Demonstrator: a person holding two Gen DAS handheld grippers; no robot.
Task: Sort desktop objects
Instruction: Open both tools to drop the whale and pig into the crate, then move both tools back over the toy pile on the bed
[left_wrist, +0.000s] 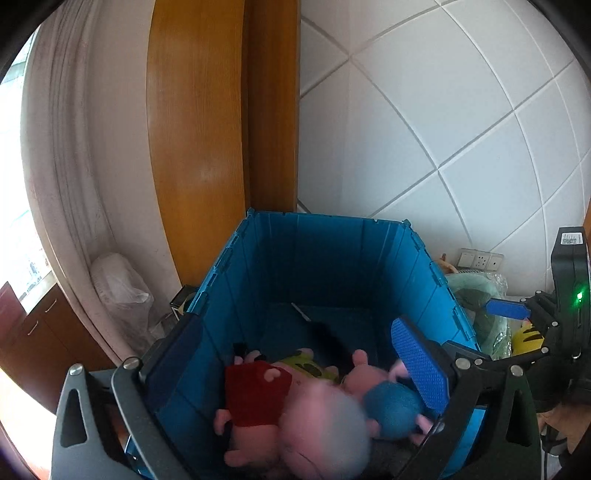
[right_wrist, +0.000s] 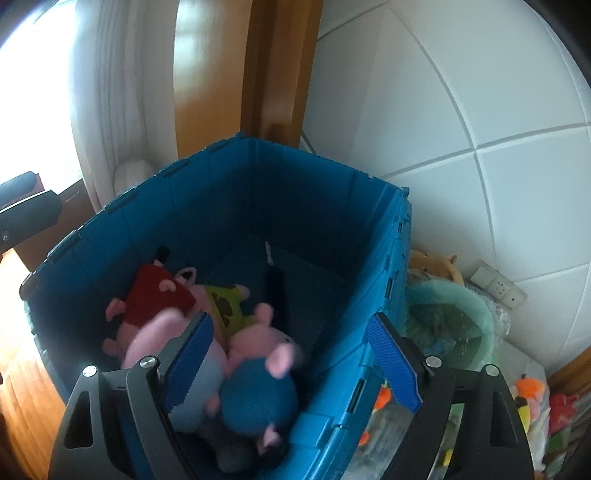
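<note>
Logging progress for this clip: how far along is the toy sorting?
Done: several pig plush toys lie piled in the blue crate. In hand: nothing; the left gripper and right gripper are both open above the pile, fingers off the toys. Left: more toys sit in clear bags right of the crate.

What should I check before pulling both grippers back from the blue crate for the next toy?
1. Left gripper jaws open, nothing pinched: ok.
2. Right gripper jaws open, pads off the toys: ok.
3. Pink plush in red dress lying inside the blue crate: ok.
4. Pink plush in blue outfit inside the crate, not over the rim: ok.
5. Toys settled and not moving: cannot tell, they look blurred.
6. More toys waiting right of the crate, by the green basin: ok.
</note>
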